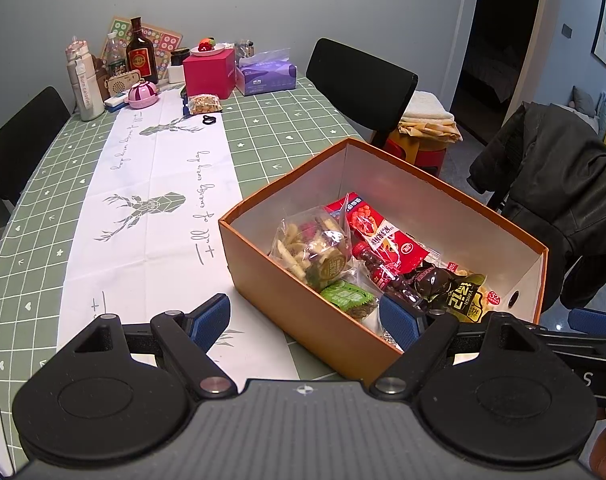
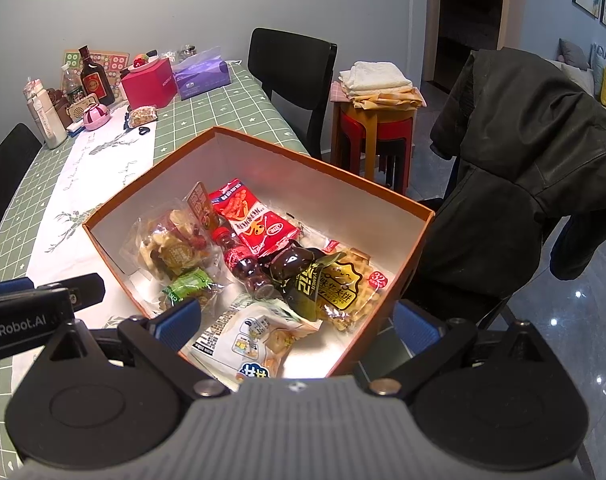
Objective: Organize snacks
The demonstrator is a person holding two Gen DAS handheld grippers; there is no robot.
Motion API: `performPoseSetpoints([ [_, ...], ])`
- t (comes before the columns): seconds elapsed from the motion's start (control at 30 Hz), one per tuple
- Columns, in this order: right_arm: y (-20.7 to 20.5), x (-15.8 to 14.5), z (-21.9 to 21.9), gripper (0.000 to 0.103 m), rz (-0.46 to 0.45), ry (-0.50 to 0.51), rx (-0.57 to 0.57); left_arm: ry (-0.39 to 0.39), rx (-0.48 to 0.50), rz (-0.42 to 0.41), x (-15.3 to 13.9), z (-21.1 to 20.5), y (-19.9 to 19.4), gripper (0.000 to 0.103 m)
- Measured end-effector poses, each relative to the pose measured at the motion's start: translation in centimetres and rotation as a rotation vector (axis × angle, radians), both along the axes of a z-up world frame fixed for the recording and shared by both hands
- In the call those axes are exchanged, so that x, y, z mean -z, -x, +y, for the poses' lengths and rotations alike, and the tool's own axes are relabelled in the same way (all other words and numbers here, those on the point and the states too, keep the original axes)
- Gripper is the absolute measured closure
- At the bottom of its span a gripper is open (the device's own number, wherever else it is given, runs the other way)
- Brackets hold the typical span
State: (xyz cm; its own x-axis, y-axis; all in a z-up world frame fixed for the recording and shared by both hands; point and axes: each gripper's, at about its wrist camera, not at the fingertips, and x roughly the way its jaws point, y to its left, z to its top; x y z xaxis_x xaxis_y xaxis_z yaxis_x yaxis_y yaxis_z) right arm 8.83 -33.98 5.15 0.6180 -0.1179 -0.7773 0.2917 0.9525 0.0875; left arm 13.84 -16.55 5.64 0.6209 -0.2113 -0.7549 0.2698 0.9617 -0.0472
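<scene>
While our left gripper (image 1: 303, 320) and right gripper (image 2: 299, 320) hover wide-jawed, empty, the orange box (image 2: 415, 256) holds most snacks: waffle pack (image 2: 343, 284), red pouch (image 2: 259, 220); one nut packet (image 1: 205, 104) remains far up the table (image 1: 263, 128).

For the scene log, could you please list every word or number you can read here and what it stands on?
"enRobot.AI", start cut off: left gripper, seen from the right wrist.
"32": waffle packet.
"burn calories": white bottle.
"Full of energy every day", roughly: table runner.
Other snack packets in the orange box: Chinese print, too blurred to read.
</scene>
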Motion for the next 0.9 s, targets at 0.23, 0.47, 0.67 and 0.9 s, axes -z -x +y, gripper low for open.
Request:
performPoseSetpoints([
  [0.23,0.12,0.02,-0.29,0.003,0.002,0.001,0.004,-0.001,0.0,0.0,0.02,-0.08,0.02,0.004],
  [0.47,0.23,0.06,-0.45,0.003,0.003,0.002,0.009,-0.002,-0.001,0.0,0.0,-0.14,0.0,0.004],
  [0.67,0.19,0.08,-0.4,0.003,0.004,0.003,0.01,-0.002,0.0,0.0,-0.01,-0.11,0.0,0.004],
  [0.9,0.27,0.13,-0.15,0.003,0.009,0.007,0.026,0.041,0.013,-0.006,-0.06,0.24,-0.01,0.004],
])
